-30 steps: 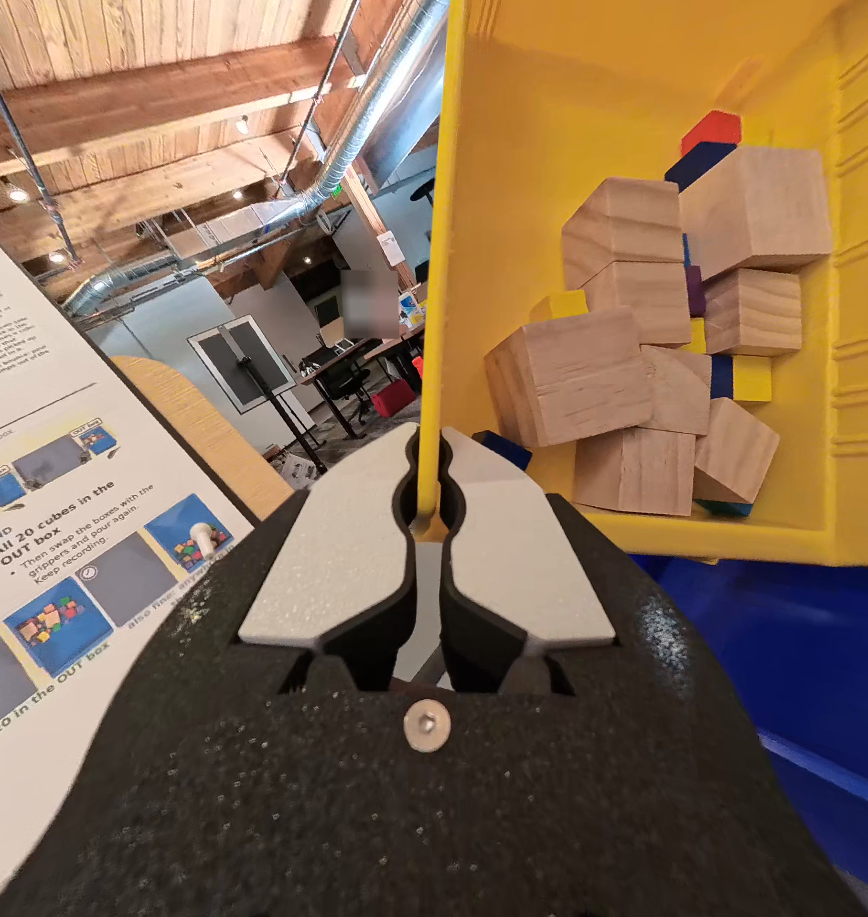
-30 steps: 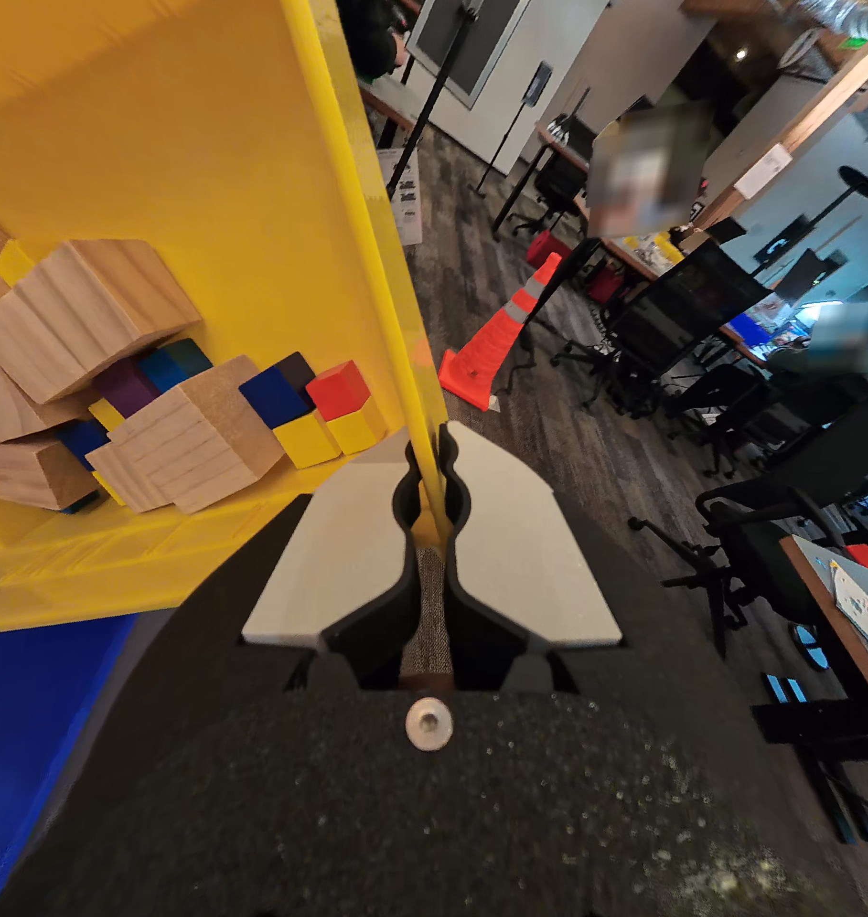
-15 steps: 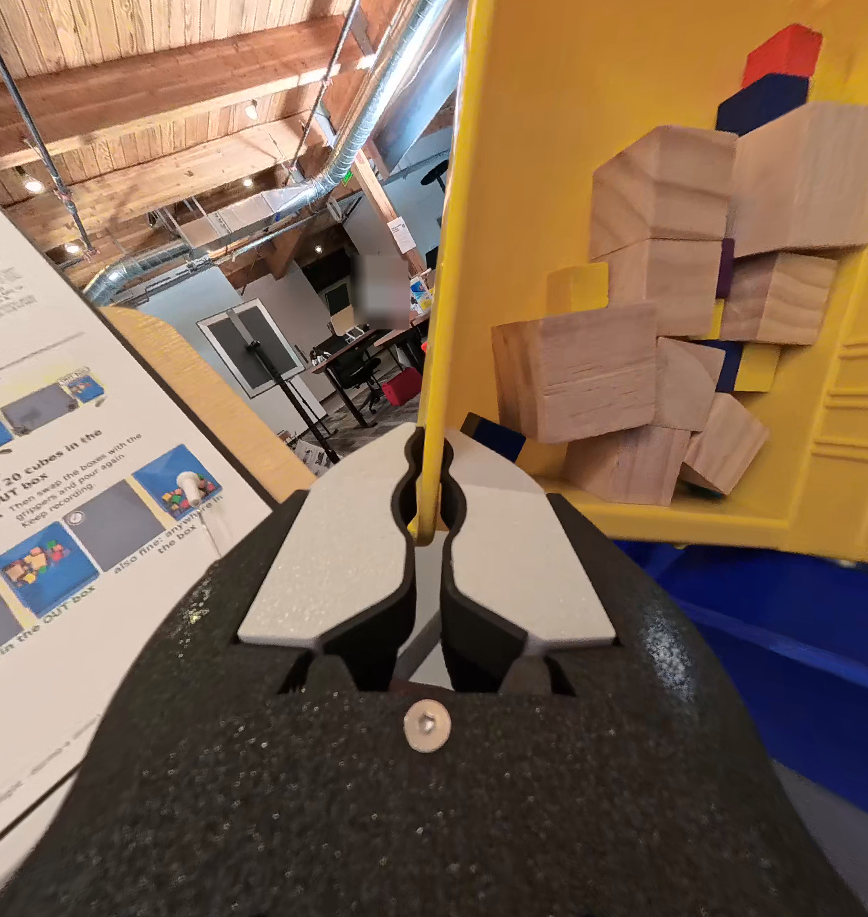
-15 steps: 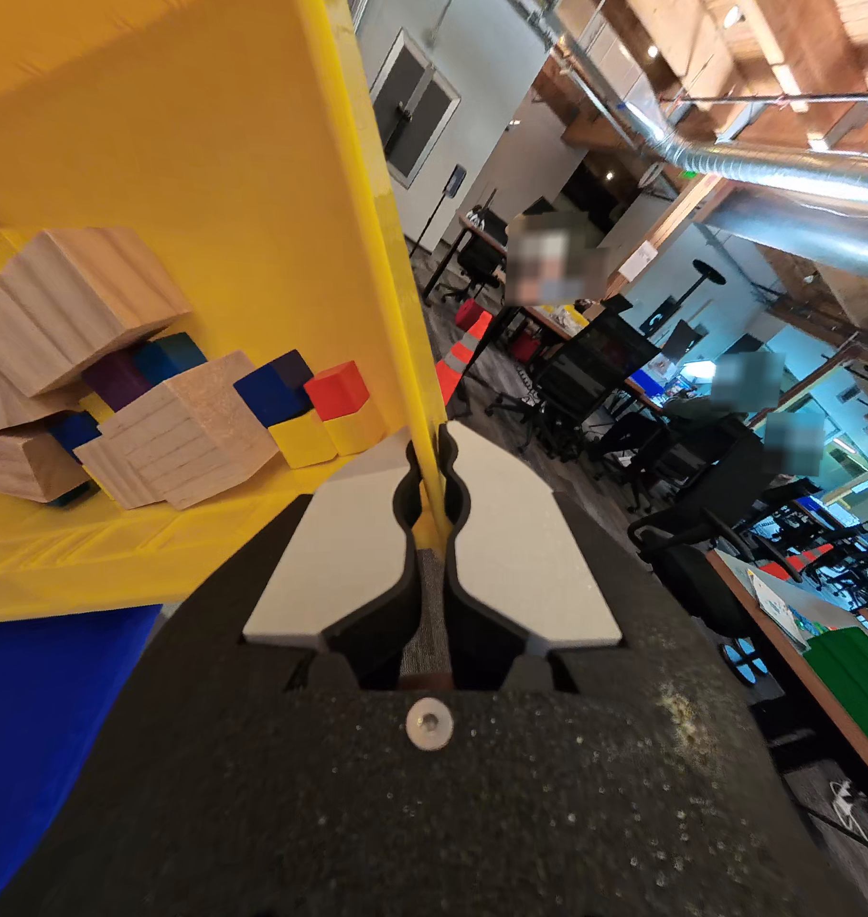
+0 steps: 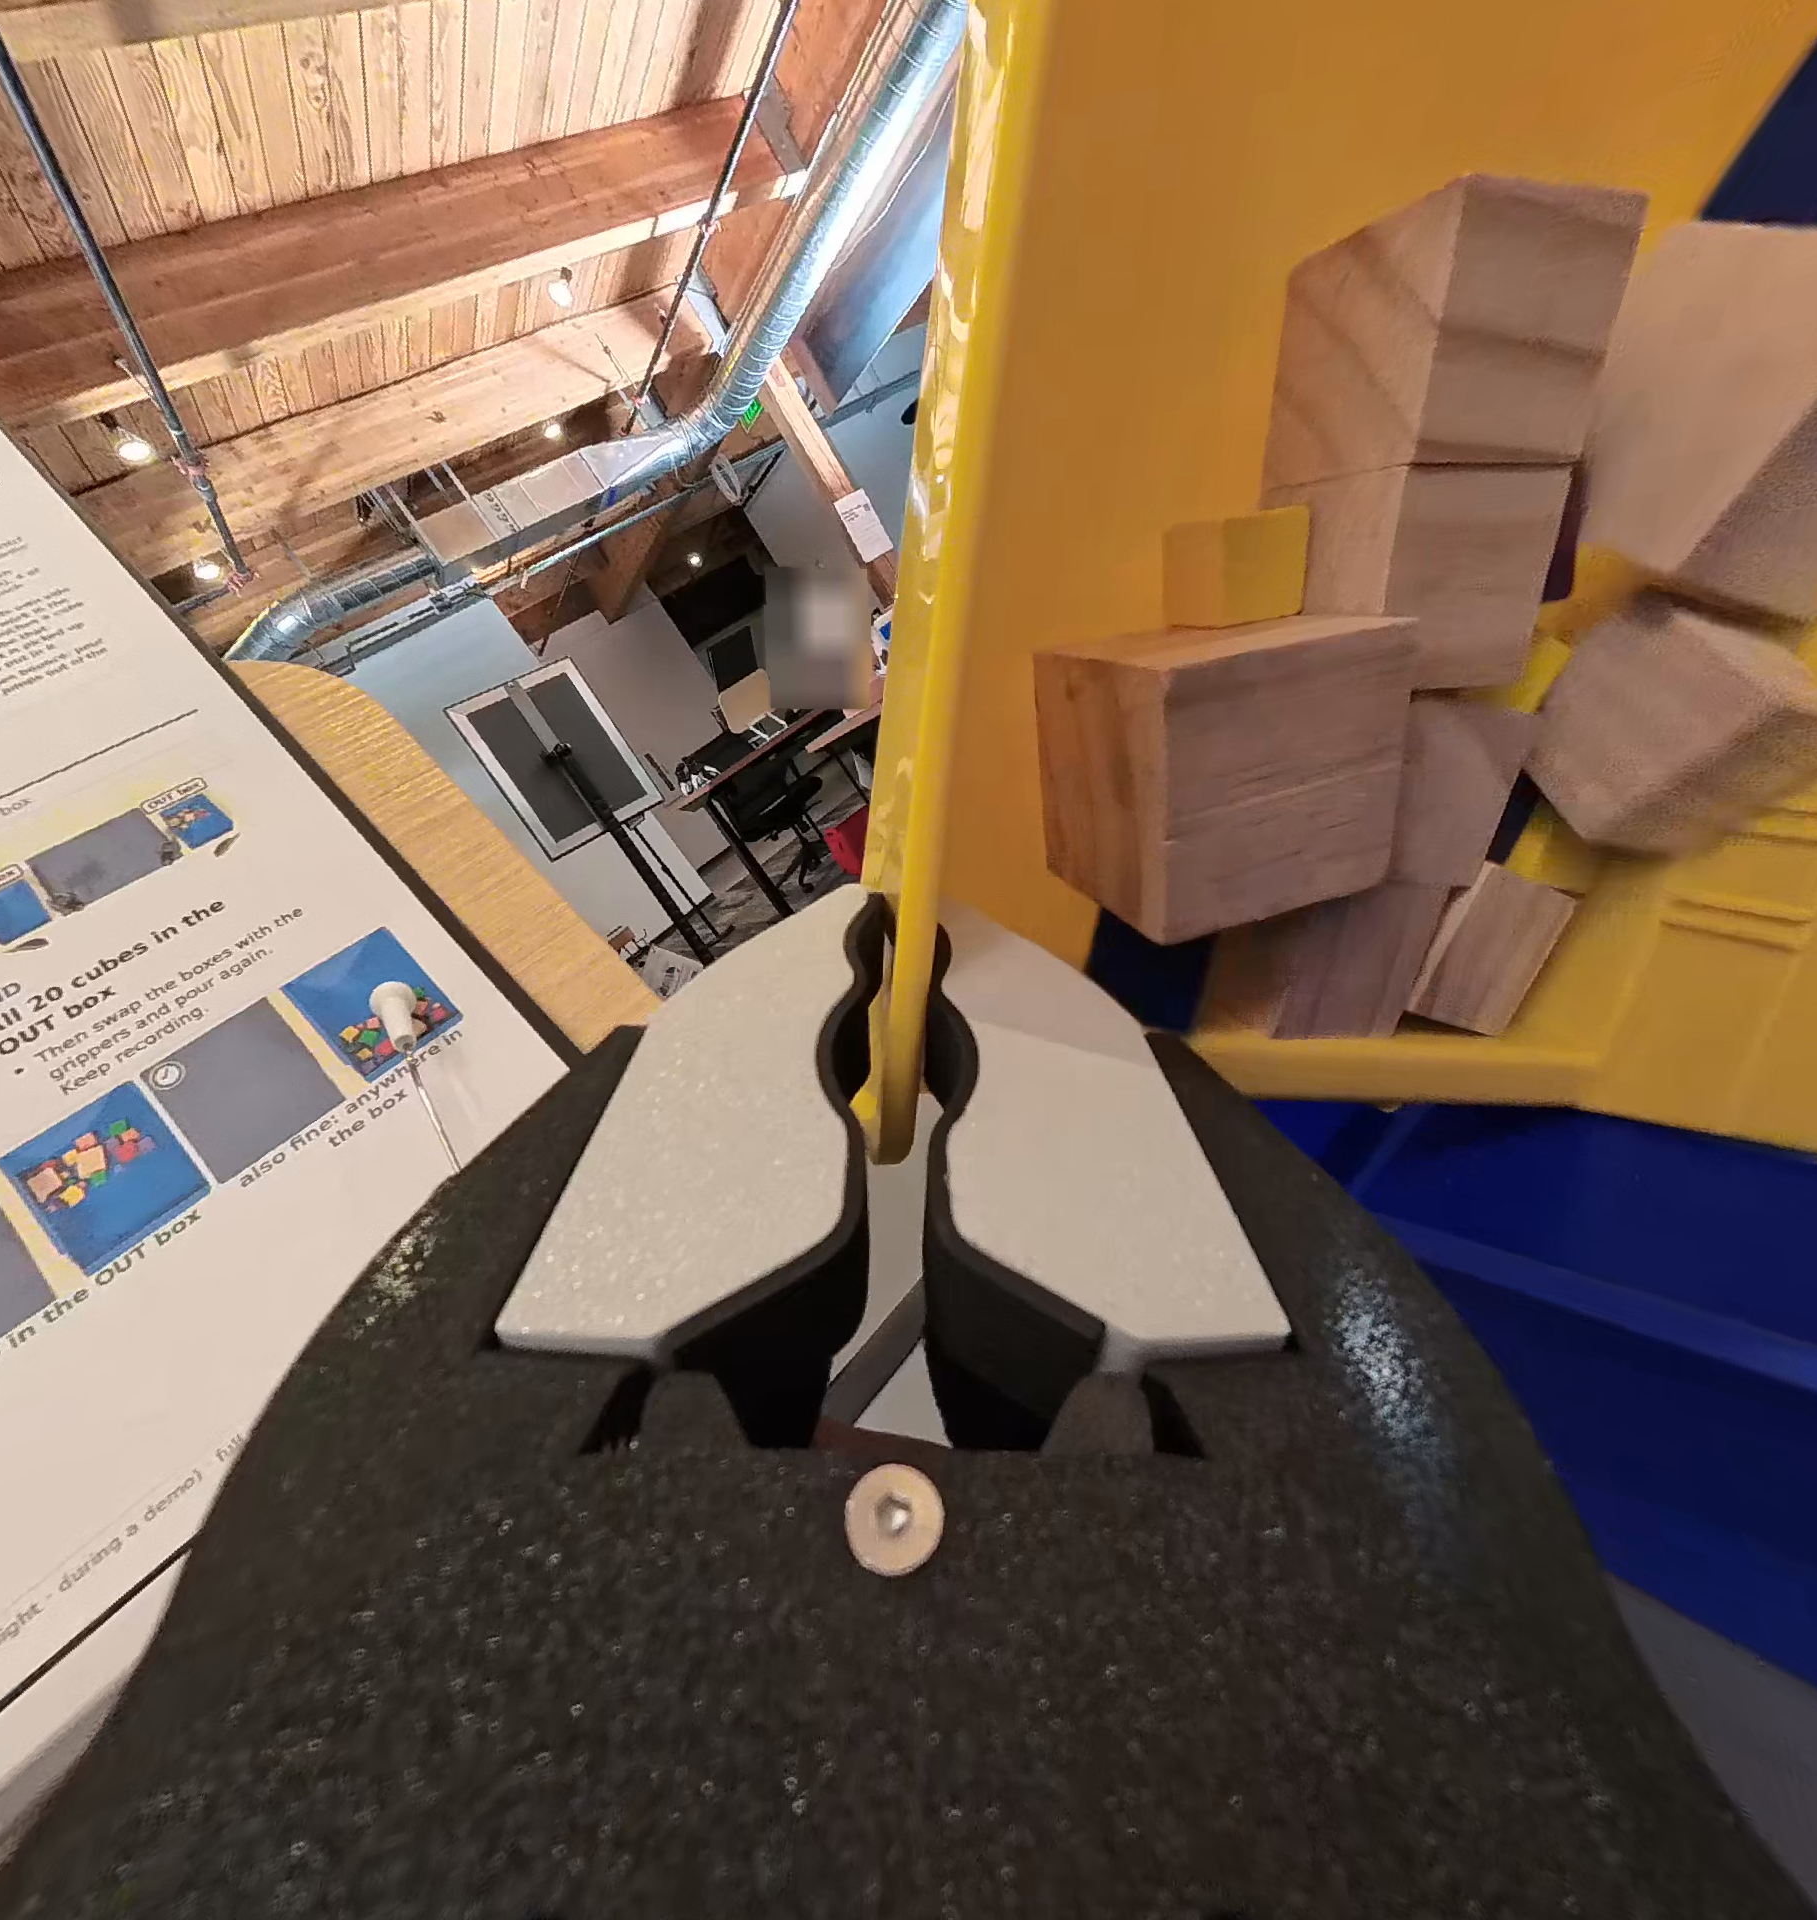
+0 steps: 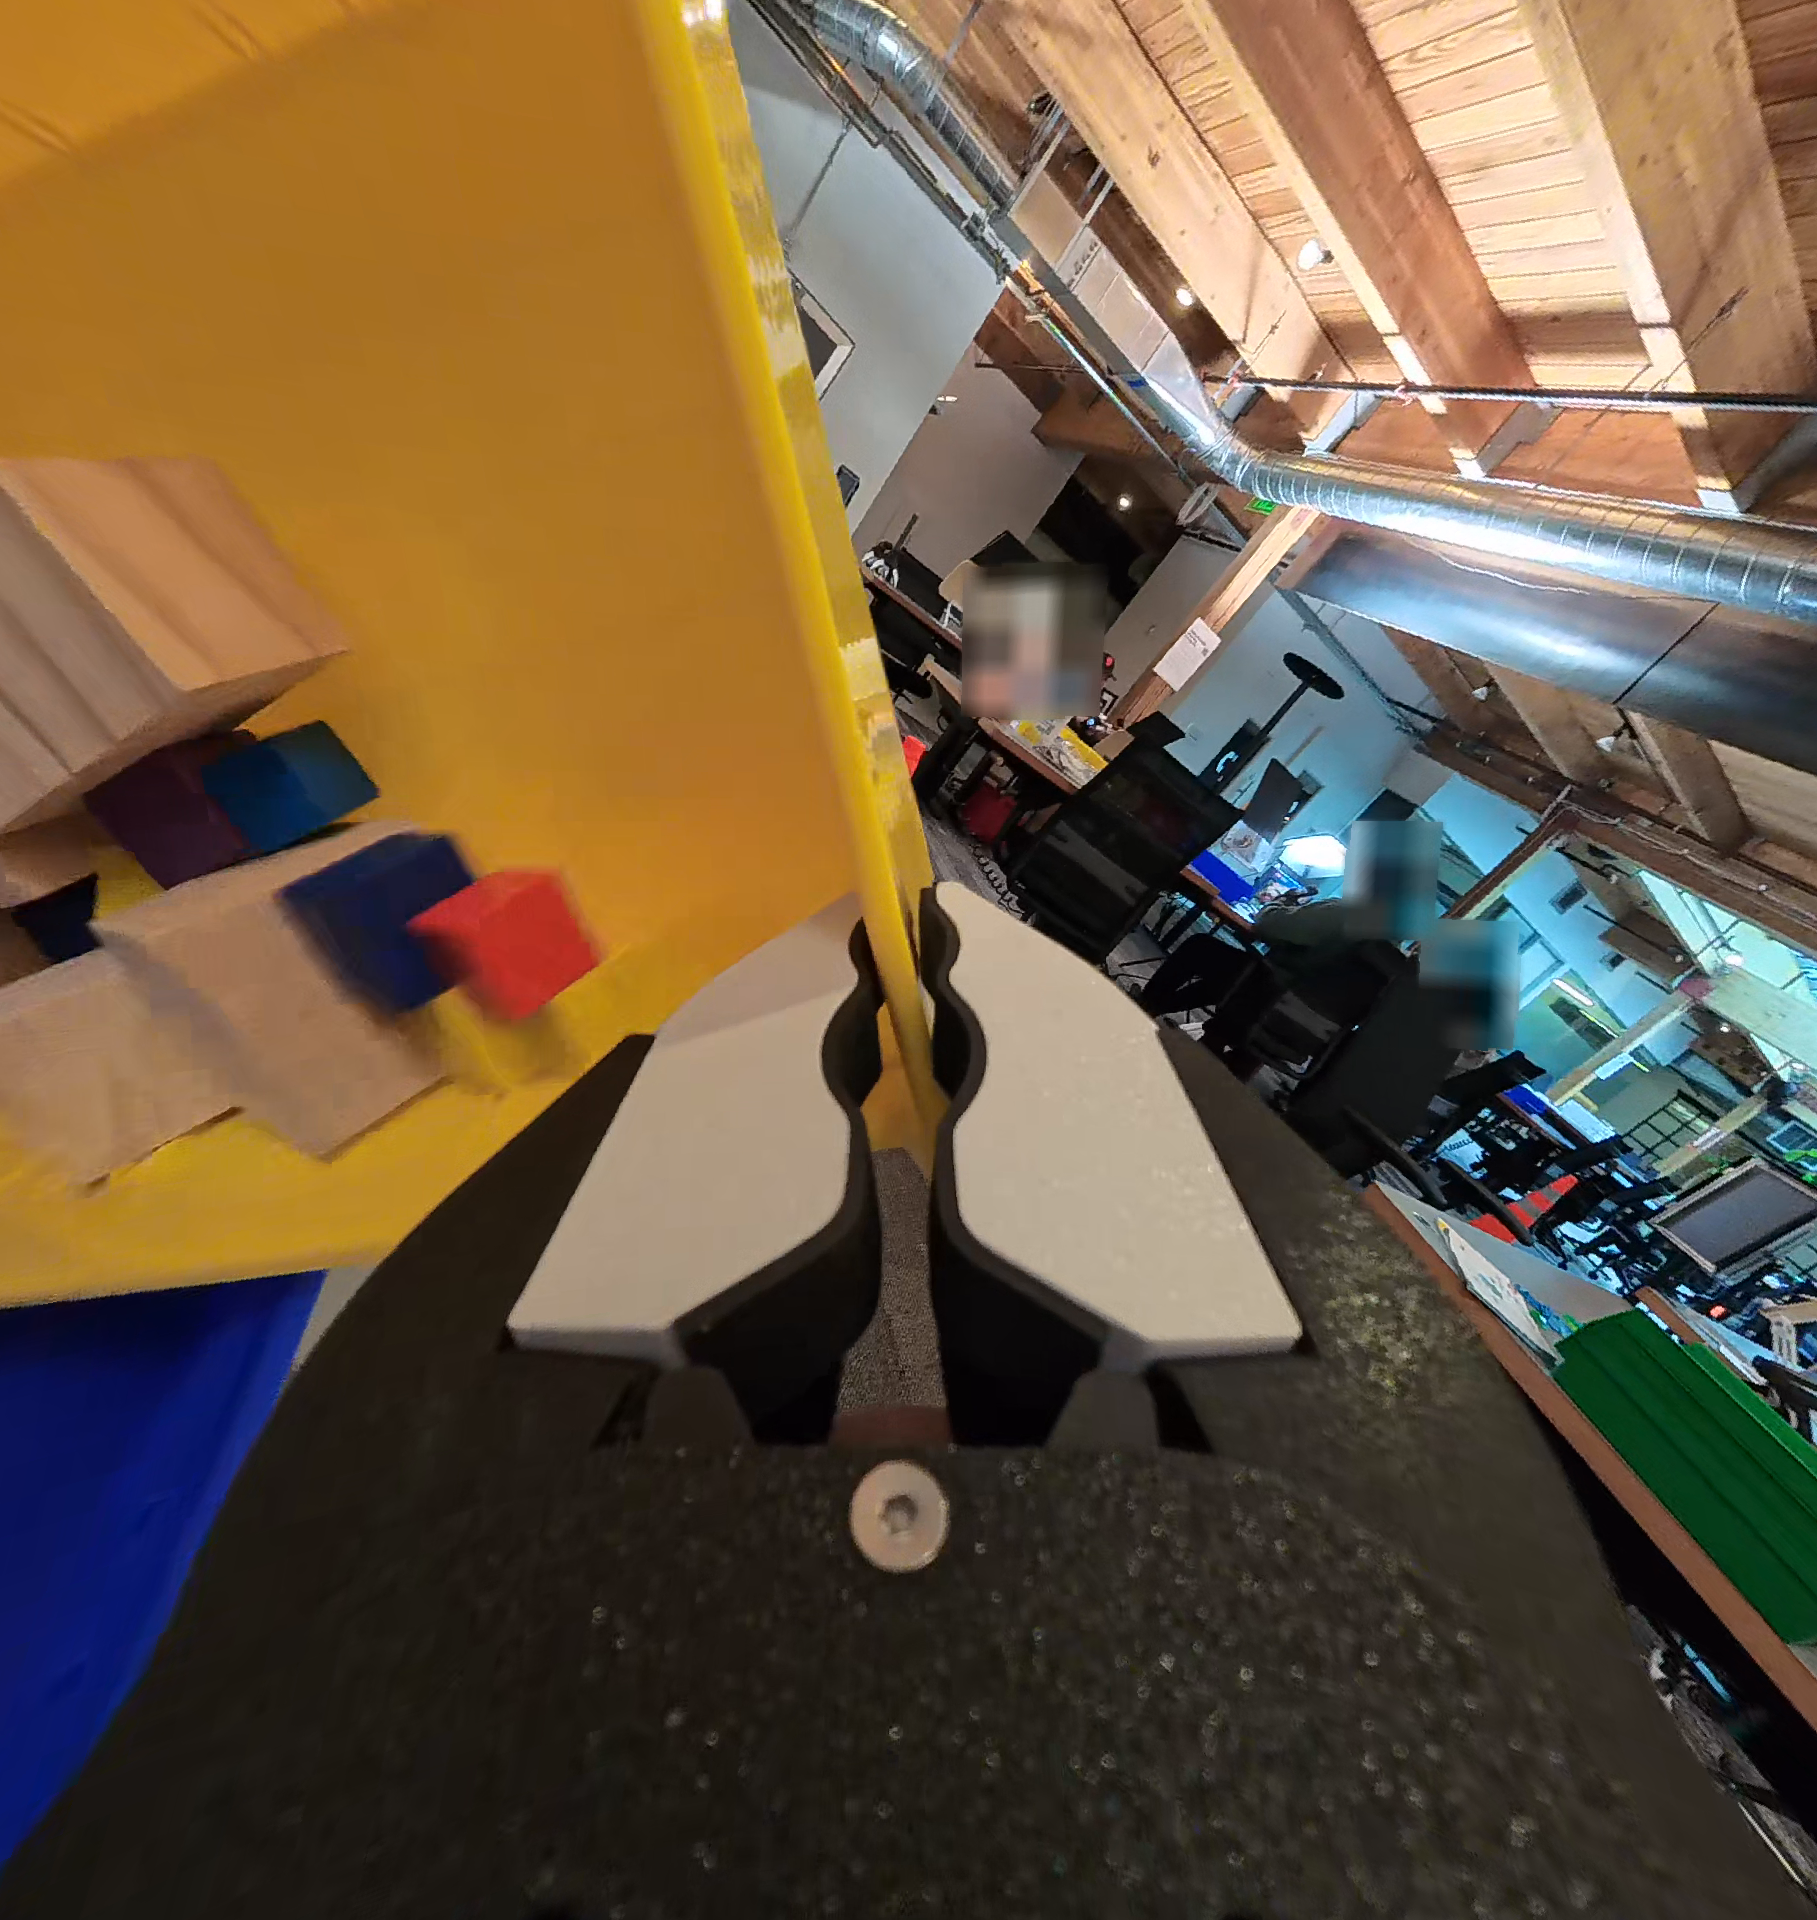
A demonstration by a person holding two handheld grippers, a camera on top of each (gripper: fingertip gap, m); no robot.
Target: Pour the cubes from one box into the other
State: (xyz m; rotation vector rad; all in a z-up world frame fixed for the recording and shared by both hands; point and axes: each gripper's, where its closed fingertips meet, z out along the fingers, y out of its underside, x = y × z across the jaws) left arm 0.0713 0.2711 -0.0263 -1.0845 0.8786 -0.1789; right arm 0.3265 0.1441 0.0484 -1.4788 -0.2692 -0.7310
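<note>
Yellow box (image 5: 1143, 260) tipped steeper, cubes (image 5: 1226, 769) sliding

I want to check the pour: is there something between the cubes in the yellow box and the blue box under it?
Nothing visible blocks the way. The yellow box is tipped steeply, both grippers clamped on its side walls. The cubes are piled against its low wall, some blurred. The blue box lies directly below that wall, and no lid shows.

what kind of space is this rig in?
Likely an open-plan office or lab in a loft-style building: exposed wooden ceiling beams, a bare metal duct, desks with office chairs and monitors.
</note>
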